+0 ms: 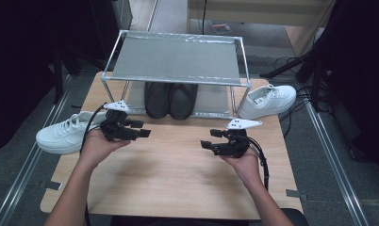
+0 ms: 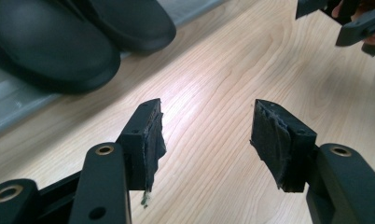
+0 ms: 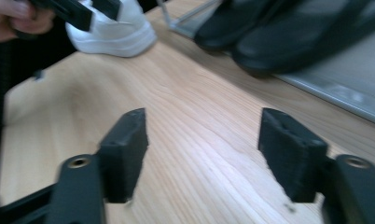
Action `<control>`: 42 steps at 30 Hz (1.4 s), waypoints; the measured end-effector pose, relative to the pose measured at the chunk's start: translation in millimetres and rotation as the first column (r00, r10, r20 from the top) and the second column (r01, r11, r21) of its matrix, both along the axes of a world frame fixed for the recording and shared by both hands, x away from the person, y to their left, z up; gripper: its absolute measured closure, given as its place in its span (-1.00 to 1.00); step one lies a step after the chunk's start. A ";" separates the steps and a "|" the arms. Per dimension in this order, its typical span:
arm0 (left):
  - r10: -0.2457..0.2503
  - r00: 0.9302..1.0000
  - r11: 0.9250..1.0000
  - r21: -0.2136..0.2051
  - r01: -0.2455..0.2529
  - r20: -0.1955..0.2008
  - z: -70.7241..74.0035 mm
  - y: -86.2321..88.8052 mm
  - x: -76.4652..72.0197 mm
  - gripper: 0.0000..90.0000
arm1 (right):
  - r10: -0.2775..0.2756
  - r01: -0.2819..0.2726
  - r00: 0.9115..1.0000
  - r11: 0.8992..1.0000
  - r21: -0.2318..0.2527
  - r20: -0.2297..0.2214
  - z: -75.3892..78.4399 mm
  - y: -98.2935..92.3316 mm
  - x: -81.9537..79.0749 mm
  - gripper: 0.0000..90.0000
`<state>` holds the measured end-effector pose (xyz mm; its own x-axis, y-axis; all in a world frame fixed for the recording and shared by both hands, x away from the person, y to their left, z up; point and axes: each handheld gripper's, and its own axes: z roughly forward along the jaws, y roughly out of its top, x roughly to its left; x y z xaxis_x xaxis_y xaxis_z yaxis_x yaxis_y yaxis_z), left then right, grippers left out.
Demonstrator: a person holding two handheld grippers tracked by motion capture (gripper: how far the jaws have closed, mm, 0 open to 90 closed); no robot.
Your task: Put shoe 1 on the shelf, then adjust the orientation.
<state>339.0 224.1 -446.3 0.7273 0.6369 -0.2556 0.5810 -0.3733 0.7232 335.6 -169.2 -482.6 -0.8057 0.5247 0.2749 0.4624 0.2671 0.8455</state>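
a: hovering over the bare wood of the counter (image 1: pixel 178 174), both hands empty. why does the left gripper (image 1: pixel 141 129) point in toward the middle?

b: likely so its spread jaws face the black slippers (image 1: pixel 171 100), the nearest things to it. in the left gripper view that pair (image 2: pixel 78 37) lies just ahead, toes hanging over the edge of the grey lower shelf.

a: and the right gripper (image 1: pixel 210 140)?

b: jaws wide apart too, nothing between them, held low over the counter and aimed inward the same way. its own view shows the slippers (image 3: pixel 288 32) ahead and one white sneaker (image 3: pixel 113 30) farther off.

a: why are the sneakers apart?

b: one (image 1: pixel 67 133) sits at the counter's left edge, the other (image 1: pixel 267 100) by the right leg of the metal rack (image 1: pixel 178 59). my guess is they wait to be shelved; the rack's top tier is free.
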 end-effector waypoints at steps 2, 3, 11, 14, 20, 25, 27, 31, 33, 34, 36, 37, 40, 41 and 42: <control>0.013 1.000 1.000 0.001 -0.013 -0.003 -2.4 3.3 -2.2 -0.03 | -0.002 0.002 1.000 1.000 -0.001 0.002 0.1 0.7 0.3 -0.28; 0.017 1.000 1.000 0.000 -0.017 -0.007 -3.8 5.6 -3.3 -0.03 | 0.001 -0.001 1.000 1.000 -0.008 0.011 0.3 1.8 0.5 -0.28; 0.050 0.999 0.999 0.002 -0.050 -0.013 -8.0 21.0 -9.7 -0.03 | -0.004 0.006 0.999 0.998 -0.055 0.039 -0.9 1.8 2.8 -0.11; 0.070 0.997 0.998 -0.005 -0.070 -0.010 -7.0 27.3 -10.6 -0.03 | -0.023 0.024 0.999 0.999 -0.048 0.036 -1.4 -1.1 4.0 -0.10; 0.098 0.995 0.995 0.016 -0.098 -0.007 -7.4 39.8 -10.9 -0.03 | -0.041 0.042 0.999 0.998 -0.047 0.029 -2.1 -4.4 6.6 -0.10; 0.144 0.990 0.989 0.016 -0.144 -0.008 -6.0 56.0 -13.0 -0.02 | -0.047 0.049 0.998 0.998 -0.041 0.046 -0.9 -5.3 6.6 -0.09; 0.166 0.986 0.986 0.019 -0.165 -0.012 -5.1 63.6 -14.2 -0.02 | -0.047 0.049 0.998 0.998 -0.041 0.044 -1.3 -4.8 6.9 -0.08; 0.205 0.979 0.977 0.059 -0.204 -0.012 -1.5 77.0 -17.6 -0.02 | -0.047 0.050 0.998 0.998 -0.049 0.049 -1.5 -3.1 6.9 -0.08; 0.214 0.977 0.976 0.046 -0.213 -0.006 1.2 83.2 -18.9 -0.01 | -0.043 0.045 0.998 0.998 -0.048 0.049 -2.0 -2.2 7.4 -0.07; 0.219 0.976 0.975 0.044 -0.219 -0.006 2.1 85.0 -19.6 0.00 | -0.043 0.045 0.998 0.998 -0.050 0.048 -2.1 -1.7 7.7 -0.07; 0.233 0.972 0.971 0.050 -0.233 -0.001 3.9 90.2 -21.2 0.01 | -0.039 0.042 0.998 0.998 -0.048 0.044 -2.2 -0.4 8.7 -0.07; 0.237 0.971 0.970 0.053 -0.237 0.005 4.5 93.1 -21.4 0.01 | -0.039 0.041 0.998 0.998 -0.049 0.044 -2.4 -0.1 8.8 -0.07; 0.278 0.961 0.959 0.052 -0.278 0.004 3.0 102.1 -17.7 0.02 | -0.032 0.034 0.999 0.998 -0.059 0.041 -3.5 1.9 8.5 -0.07; 0.291 0.957 0.955 0.067 -0.290 0.005 1.4 103.4 -15.4 0.02 | -0.031 0.034 0.999 0.997 -0.063 0.040 -3.7 2.1 8.0 -0.07; 0.295 0.956 0.953 0.074 -0.294 0.003 -1.3 104.3 -12.7 0.02 | -0.031 0.033 0.999 0.998 -0.062 0.040 -3.8 1.9 7.6 -0.07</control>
